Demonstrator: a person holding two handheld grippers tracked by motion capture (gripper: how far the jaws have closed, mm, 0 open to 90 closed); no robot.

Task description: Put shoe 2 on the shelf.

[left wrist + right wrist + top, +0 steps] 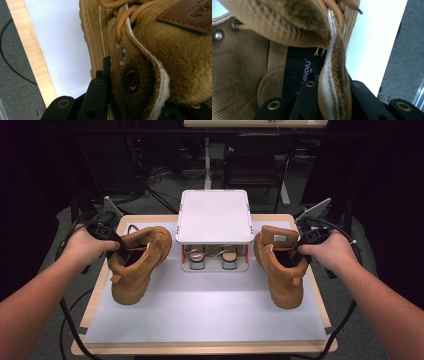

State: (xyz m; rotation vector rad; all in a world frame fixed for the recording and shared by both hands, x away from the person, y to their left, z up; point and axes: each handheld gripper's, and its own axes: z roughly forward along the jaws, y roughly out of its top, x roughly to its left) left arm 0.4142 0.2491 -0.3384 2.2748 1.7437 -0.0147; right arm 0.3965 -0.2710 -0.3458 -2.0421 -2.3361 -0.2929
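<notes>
Two tan boots are flanking the small white rack that is standing at the back of the counter. The left boot is sitting to the left of the rack, its toe pointing toward the person and a little outward, its heel end angling in toward the rack. The right boot is sitting to the right of the rack, with its long axis running nearly straight toward the person, heel by the rack and toe toward the near edge.

The left tongs are pinching the collar of the left boot on the side away from the rack; in the left gripper view one black jaw is lying flat against the suede by the eyelets. The right tongs are narrowed on the collar edge of the right boot, one jaw inside against the lining and one outside.

Each boot is hanging directly under its own tongs, so neither hand needs to cross over. The rack lies between the two boots, and its lower shelf already seems to be holding a pair of sandals. I judge that any move toward the rack would mean swinging each boot inward, with the toes trailing toward the person.
</notes>
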